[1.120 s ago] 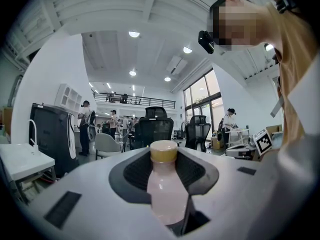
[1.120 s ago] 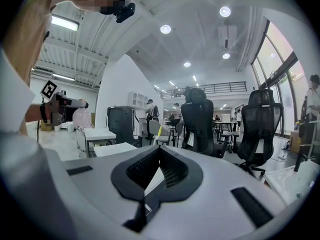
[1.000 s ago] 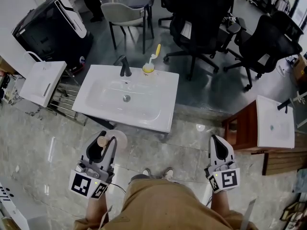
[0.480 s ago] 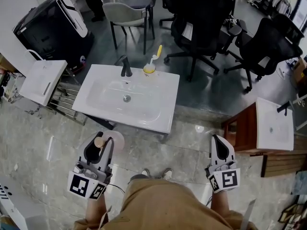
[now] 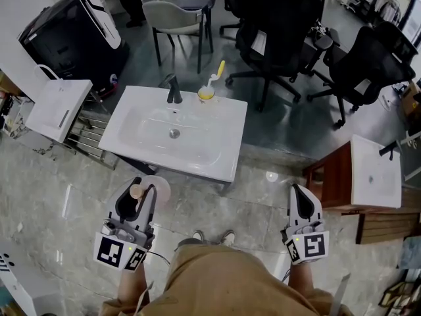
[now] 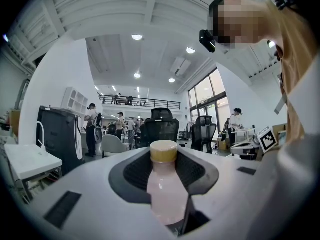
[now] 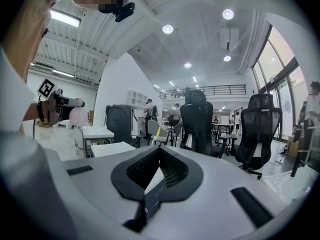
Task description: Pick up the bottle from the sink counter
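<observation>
A pink bottle (image 6: 165,194) with a tan cap stands upright between the jaws of my left gripper (image 6: 164,159), which is shut on it. In the head view the left gripper (image 5: 138,189) holds the bottle (image 5: 158,188) over the marble floor, just in front of the white sink counter (image 5: 217,160) and apart from it. My right gripper (image 5: 301,195) hangs at the lower right, shut and empty. The right gripper view shows its jaws (image 7: 160,151) closed together, with the bottle (image 7: 78,117) far off at the left.
On the sink counter stand a black faucet (image 5: 173,91) and a cup with a yellow brush (image 5: 206,93). A smaller white basin (image 5: 58,109) and a black case (image 5: 72,35) lie left; office chairs (image 5: 276,31) stand behind, and a wooden cabinet with a basin (image 5: 376,170) is right.
</observation>
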Tool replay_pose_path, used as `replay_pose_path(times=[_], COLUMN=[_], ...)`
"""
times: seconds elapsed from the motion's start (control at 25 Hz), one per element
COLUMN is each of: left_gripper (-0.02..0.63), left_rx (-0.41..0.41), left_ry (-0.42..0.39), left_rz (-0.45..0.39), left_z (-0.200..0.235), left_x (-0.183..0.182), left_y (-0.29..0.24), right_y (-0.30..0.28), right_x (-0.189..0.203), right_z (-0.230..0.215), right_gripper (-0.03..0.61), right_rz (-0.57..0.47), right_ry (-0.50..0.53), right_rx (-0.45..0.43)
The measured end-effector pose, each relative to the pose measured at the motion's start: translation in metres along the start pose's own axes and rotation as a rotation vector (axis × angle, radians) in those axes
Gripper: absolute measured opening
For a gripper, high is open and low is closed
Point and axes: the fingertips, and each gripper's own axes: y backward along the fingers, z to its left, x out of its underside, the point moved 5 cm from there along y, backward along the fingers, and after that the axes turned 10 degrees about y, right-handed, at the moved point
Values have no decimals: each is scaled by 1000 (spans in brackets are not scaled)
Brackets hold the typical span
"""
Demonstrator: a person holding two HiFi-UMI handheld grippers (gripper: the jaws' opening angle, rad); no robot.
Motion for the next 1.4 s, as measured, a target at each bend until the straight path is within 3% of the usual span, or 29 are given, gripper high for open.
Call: replay_pose_path(times=[1.4], left_gripper=[135], left_rx=[12], left_ry=[3], left_rz=[-3], left_z=[-2], left_x=[-1], left_y=[-3], right_y=[9], right_x=[-5], right_z=[3], right_gripper=[-8], right_rz=[14], right_ry=[30], right_rx=[15])
